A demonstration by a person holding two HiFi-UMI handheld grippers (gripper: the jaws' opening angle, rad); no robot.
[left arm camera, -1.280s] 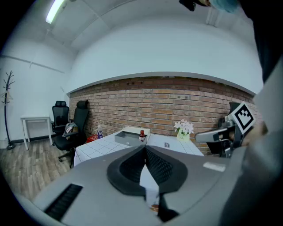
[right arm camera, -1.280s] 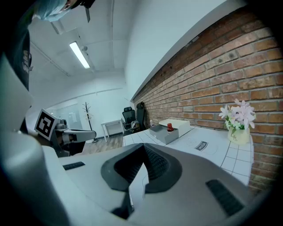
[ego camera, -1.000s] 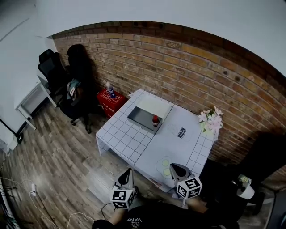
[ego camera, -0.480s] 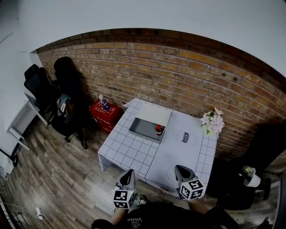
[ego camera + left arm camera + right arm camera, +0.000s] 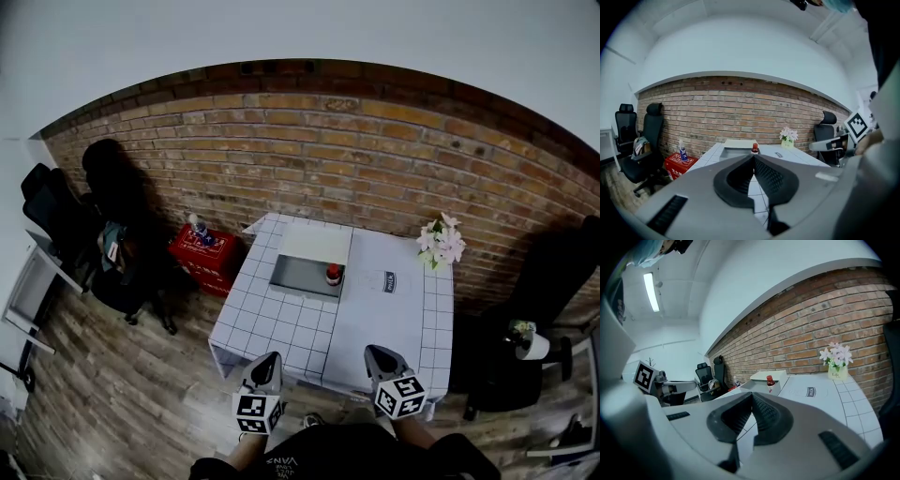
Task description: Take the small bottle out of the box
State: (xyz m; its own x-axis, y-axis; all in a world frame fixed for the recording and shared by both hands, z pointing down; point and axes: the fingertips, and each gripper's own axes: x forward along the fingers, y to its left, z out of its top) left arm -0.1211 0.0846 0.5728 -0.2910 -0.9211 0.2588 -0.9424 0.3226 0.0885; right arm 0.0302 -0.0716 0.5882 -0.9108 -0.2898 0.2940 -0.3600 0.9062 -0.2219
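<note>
A small bottle (image 5: pixel 333 275) with a red cap stands at the right end of a shallow grey box (image 5: pixel 305 277) on the white gridded table (image 5: pixel 281 323). The bottle (image 5: pixel 754 149) shows far ahead in the left gripper view, and again as the bottle (image 5: pixel 770 382) in the right gripper view beside the box (image 5: pixel 757 383). My left gripper (image 5: pixel 267 362) hangs shut and empty at the table's near edge. My right gripper (image 5: pixel 376 355) is beside it, also shut with nothing in it. Both are well short of the box.
A white lid (image 5: pixel 316 244) lies behind the box. A flower pot (image 5: pixel 442 246) stands at the table's far right corner, a "milk" label (image 5: pixel 388 281) lies flat. A red crate (image 5: pixel 201 253) with a bottle and black office chairs (image 5: pixel 112 253) stand left; brick wall behind.
The head view has swung left to right, so the table now sits centred and squarer. Both grippers keep their place at the near edge, shut.
</note>
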